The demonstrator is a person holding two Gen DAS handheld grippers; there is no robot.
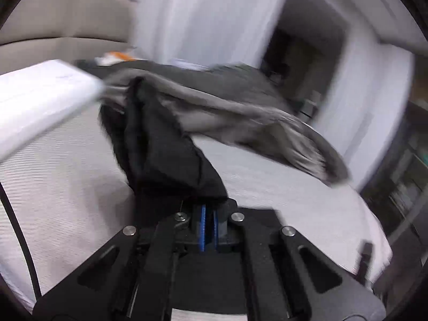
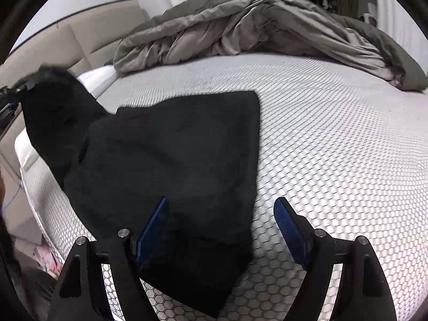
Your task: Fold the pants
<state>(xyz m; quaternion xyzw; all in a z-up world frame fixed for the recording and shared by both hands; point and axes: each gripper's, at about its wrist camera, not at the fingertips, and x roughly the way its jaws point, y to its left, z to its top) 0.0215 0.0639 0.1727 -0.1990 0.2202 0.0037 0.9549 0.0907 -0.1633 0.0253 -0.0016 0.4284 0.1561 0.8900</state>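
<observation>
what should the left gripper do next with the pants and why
Probably carry the lifted end across and lay it on the flat part. The left gripper is shut on one end of the black pants, raised off the bed; the right gripper is open above them.

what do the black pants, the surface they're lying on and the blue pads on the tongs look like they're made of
Black pants: soft matte fabric, maybe cotton or fleece; it drapes limply with no sheen.
Mattress surface: white knitted or quilted textile, going by the raised honeycomb pattern.
Blue pads: probably rubber or moulded plastic; fine ridged texture, slight gloss, set on the right tongs.
</observation>
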